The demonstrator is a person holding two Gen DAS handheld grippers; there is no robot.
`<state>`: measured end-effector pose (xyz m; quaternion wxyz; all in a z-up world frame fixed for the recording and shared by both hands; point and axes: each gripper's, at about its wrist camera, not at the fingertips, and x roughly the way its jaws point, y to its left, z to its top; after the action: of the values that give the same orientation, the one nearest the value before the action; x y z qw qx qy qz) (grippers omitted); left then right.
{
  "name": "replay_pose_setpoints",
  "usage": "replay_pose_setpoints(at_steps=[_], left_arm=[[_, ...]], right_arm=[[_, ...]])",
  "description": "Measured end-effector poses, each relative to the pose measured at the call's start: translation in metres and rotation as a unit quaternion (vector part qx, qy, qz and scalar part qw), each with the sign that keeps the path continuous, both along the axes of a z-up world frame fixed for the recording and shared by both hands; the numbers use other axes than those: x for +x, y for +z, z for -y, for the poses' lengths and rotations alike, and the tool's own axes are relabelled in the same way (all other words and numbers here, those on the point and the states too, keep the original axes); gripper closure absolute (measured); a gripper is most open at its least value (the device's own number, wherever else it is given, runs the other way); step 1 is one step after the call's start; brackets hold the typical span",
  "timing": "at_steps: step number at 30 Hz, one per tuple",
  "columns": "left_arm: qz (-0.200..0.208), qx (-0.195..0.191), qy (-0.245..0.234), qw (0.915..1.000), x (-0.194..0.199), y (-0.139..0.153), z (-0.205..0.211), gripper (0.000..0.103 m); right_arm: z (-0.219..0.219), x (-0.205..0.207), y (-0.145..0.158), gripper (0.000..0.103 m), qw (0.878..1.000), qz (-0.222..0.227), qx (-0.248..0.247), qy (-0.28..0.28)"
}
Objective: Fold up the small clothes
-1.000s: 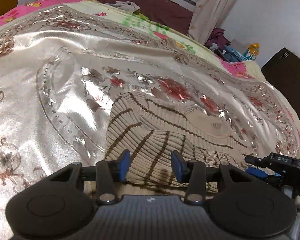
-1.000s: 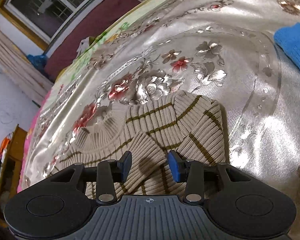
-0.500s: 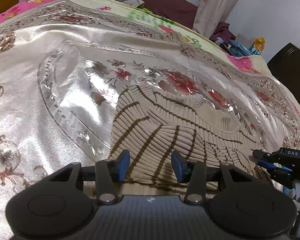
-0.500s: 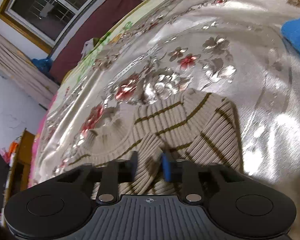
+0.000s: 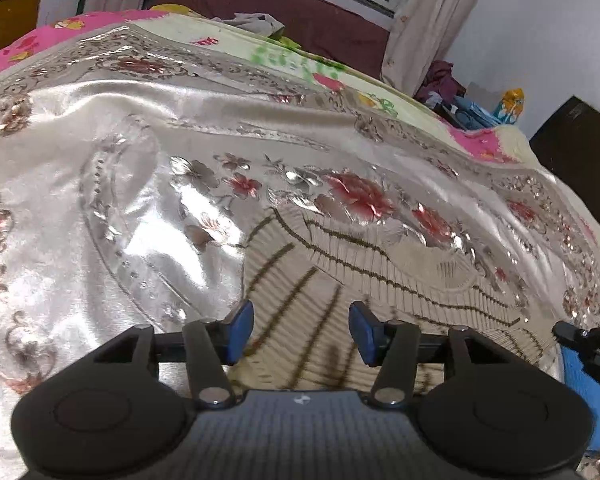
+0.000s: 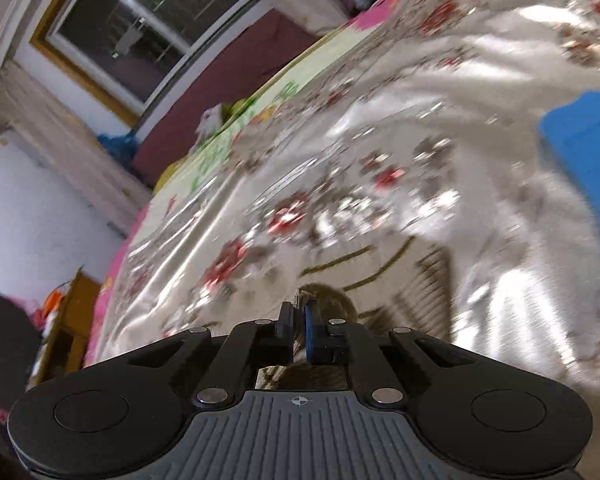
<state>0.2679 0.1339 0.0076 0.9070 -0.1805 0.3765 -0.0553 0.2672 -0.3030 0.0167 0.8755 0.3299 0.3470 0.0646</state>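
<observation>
Right gripper [image 6: 298, 326] now pinches a fold of the striped sweater [image 5: 360, 280]; left gripper [image 5: 300, 332] hangs spread above it.

A second ago the right jaws stood apart over the folded-in sleeve; half a second ago they were narrowing, and now they are pressed together on a bunched knob of ribbed knit, with the view blurred and tilted as if the hand is swinging. The left jaws have stayed wide, nothing between them, over the near part of the beige sweater, which lies on the shiny floral bedspread [image 5: 120, 200] toward its near edge. A blue garment [image 6: 580, 140] sits well apart, toward the bedspread's right side. By my reading the grasp is made and the next fold can be carried across; a thin pinch on loose knit could slip.
</observation>
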Motion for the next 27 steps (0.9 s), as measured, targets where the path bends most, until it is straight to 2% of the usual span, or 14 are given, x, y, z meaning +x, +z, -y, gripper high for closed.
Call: replay_pose_setpoints(at_steps=[2,5,7,10,13,16,19,22,23,27], left_arm=[[-0.018,0.019,-0.009,0.9996,0.007,-0.009,0.007,0.047],[-0.051,0.053,-0.009,0.9972,0.015,-0.022,0.013,0.047],[-0.063,0.058,-0.008,0.9963,0.015,-0.028,0.01,0.047],[-0.062,0.06,0.0,0.9963,0.008,-0.022,0.005,0.047],[-0.047,0.052,-0.003,0.9976,0.003,-0.012,0.005,0.047],[-0.029,0.047,-0.012,0.9984,0.004,-0.004,0.011,0.047],[-0.034,0.053,-0.02,0.9978,0.011,-0.006,0.02,0.047],[-0.059,0.075,-0.023,0.9951,0.015,-0.016,0.022,0.047],[-0.067,0.08,-0.021,0.9943,0.014,-0.019,0.02,0.047],[-0.073,0.055,-0.011,0.9957,0.007,-0.023,0.007,0.047]], right_arm=[[0.0,0.004,-0.01,0.097,1.0,-0.023,-0.016,-0.003],[-0.013,0.004,-0.018,0.093,0.996,-0.055,-0.065,0.023],[-0.021,-0.003,-0.015,0.091,0.991,-0.054,-0.117,0.023],[-0.028,-0.011,-0.003,0.091,0.987,-0.031,-0.155,0.017],[-0.035,-0.013,0.011,0.091,0.988,0.002,-0.155,0.023],[-0.044,-0.003,0.014,0.085,0.988,0.009,-0.146,0.043],[-0.051,0.011,0.001,0.084,0.985,-0.017,-0.157,0.064],[-0.046,0.014,-0.02,0.084,0.979,-0.081,-0.175,0.067],[-0.043,0.009,-0.024,0.084,0.98,-0.086,-0.168,0.069],[-0.041,-0.003,-0.021,0.082,0.979,-0.079,-0.17,0.074]])
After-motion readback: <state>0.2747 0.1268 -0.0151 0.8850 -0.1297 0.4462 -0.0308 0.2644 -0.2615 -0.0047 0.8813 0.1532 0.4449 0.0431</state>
